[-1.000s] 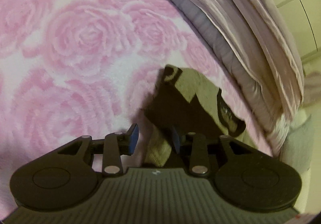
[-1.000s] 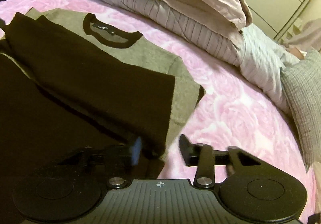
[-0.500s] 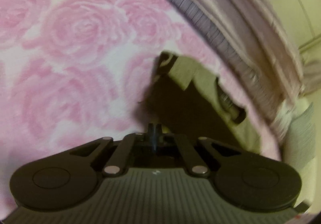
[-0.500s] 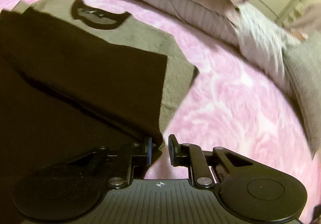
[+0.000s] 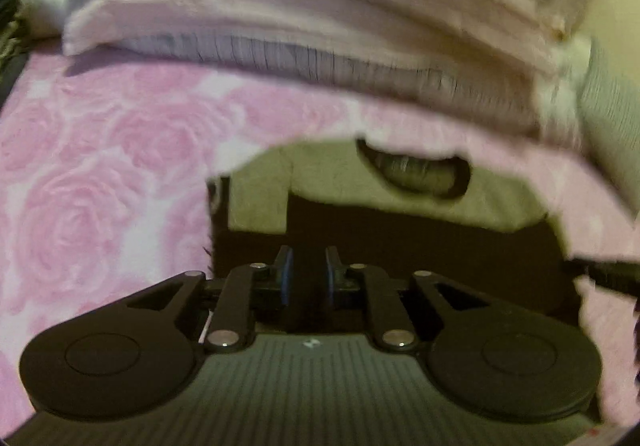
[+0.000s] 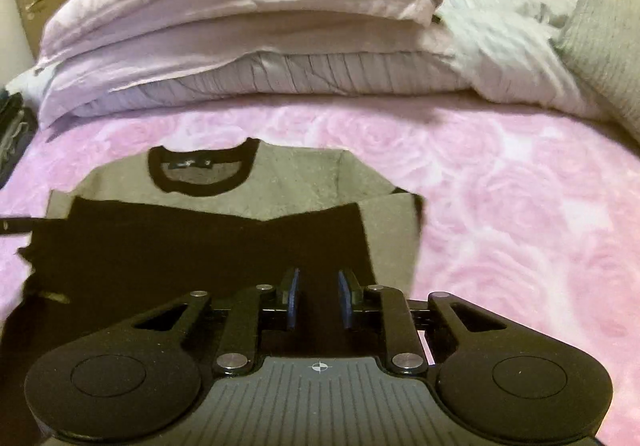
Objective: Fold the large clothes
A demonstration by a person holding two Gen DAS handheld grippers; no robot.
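A grey shirt (image 5: 360, 186) with a black collar lies flat on the pink rose bedspread (image 5: 100, 166), its black part folded up over the grey chest. In the right wrist view the same shirt (image 6: 300, 182) lies with its collar away from me. My left gripper (image 5: 307, 274) stands over the near left of the black fold, fingers slightly apart, with dark cloth showing in the gap. Over the near right of the fold is my right gripper (image 6: 319, 286), also slightly apart above dark cloth. Whether either pad touches the fabric is hidden.
Stacked lilac pillows and a folded duvet (image 6: 240, 26) run along the far side of the bedspread (image 6: 520, 206). A grey knitted cushion (image 6: 600, 26) sits at the far right. Dark items (image 6: 12, 126) lie at the left edge. Wardrobe doors stand behind.
The left gripper was shut half a second ago and now stands apart. The right gripper's gap has widened a little. Both views have swung to face the shirt's collar and the pillows.
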